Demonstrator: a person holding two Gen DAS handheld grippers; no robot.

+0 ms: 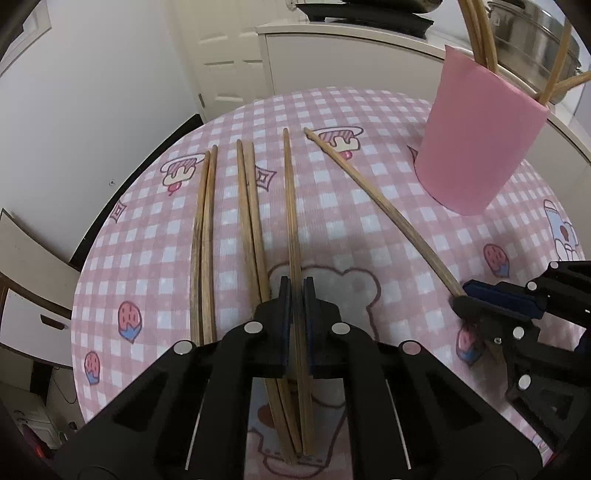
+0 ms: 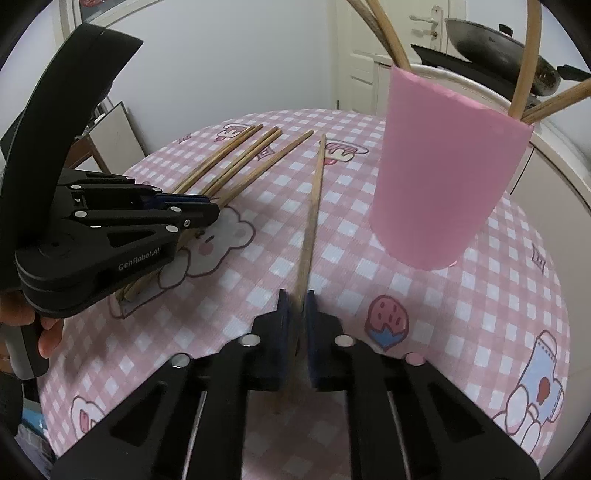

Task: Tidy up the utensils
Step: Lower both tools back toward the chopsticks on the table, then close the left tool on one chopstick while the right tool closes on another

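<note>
Several wooden chopsticks lie side by side on the pink checked tablecloth (image 1: pixel 369 221). My left gripper (image 1: pixel 296 286) is shut on one chopstick (image 1: pixel 290 192) near its thick end. My right gripper (image 2: pixel 296 299) is shut on another chopstick (image 2: pixel 314 199), which points toward the far edge; it also shows in the left wrist view (image 1: pixel 373 195). A pink cup (image 1: pixel 476 147) stands at the right with several chopsticks (image 1: pixel 480 33) upright in it; it also shows in the right wrist view (image 2: pixel 443 170). Two chopstick pairs (image 1: pixel 207 229) (image 1: pixel 251 221) lie left of my left gripper.
A white cabinet (image 1: pixel 351 55) stands behind the table with a metal pot (image 1: pixel 535 44) and a dark pan (image 2: pixel 491 48) on it. A white door (image 1: pixel 225 48) is behind. The table edge curves round at the left (image 1: pixel 110 206).
</note>
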